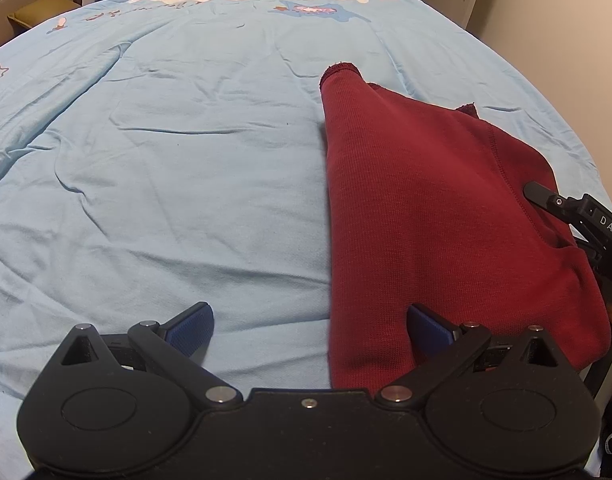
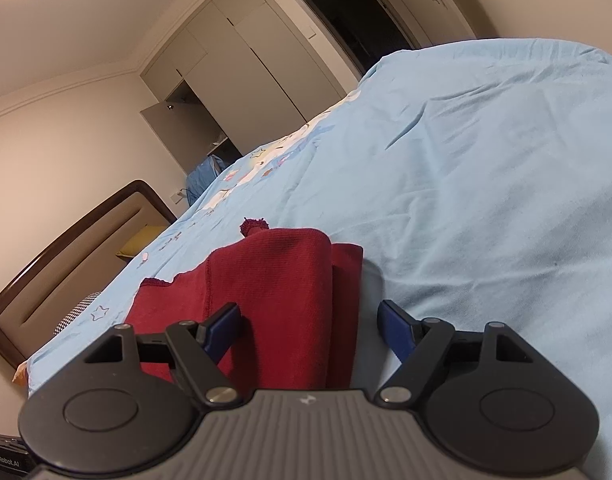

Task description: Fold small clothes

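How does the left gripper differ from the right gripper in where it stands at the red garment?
The left gripper straddles the near left edge of the red garment, with one of its fingers on the blue bedsheet; the right gripper comes at the garment's right side, with folded cloth between its fingers. The left base is black, the right grey and ribbed. Both have blue pads and stand open.

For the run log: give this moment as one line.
task: fold small clothes | red garment: partly folded on blue bedspread | left gripper: open | right gripper: open, straddling garment edge
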A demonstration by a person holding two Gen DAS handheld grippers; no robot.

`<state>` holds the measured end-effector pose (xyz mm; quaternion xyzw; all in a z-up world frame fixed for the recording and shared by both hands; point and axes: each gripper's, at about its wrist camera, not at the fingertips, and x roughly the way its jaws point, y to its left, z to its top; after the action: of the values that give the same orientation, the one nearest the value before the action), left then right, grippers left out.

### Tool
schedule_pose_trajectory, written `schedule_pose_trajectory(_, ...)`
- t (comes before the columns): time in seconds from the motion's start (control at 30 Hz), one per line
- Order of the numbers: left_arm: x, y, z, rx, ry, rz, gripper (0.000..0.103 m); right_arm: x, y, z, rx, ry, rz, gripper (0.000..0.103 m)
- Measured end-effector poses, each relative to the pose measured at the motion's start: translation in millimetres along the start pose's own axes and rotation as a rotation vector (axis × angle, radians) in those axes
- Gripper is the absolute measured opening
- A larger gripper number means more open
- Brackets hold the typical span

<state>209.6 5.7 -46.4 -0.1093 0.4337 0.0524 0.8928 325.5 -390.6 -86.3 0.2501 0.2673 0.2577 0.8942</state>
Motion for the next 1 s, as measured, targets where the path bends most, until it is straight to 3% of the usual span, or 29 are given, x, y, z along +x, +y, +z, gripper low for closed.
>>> schedule_pose_trajectory(0.43, -0.5, 2.1, 5.4, 0.001, 0.018, -0.012, 0.103, 0.5, 0.3, -0.2, -0.001, 0.0, -0.001, 0.08)
schedule_pose_trajectory(0.53, -6.3, 1.5, 10.2, 0.021, -0.011, -0.035, 0.102, 0.4, 0.2, -0.1, -0.003, 0.0, -0.001, 0.08)
schedule_pose_trajectory(0.73, -8.4, 2.8, 35.5, 0.011, -0.105, -0.106, 0.102, 0.3, 0.1, -0.1, -0.004, 0.0, -0.001, 0.08)
schedule_pose_trajectory(1.0, 29.0, -8.8, 72.2, 0.056, -0.083, -0.093, 0.102, 0.4, 0.1, -0.1, -0.004, 0.001, -0.001, 0.08)
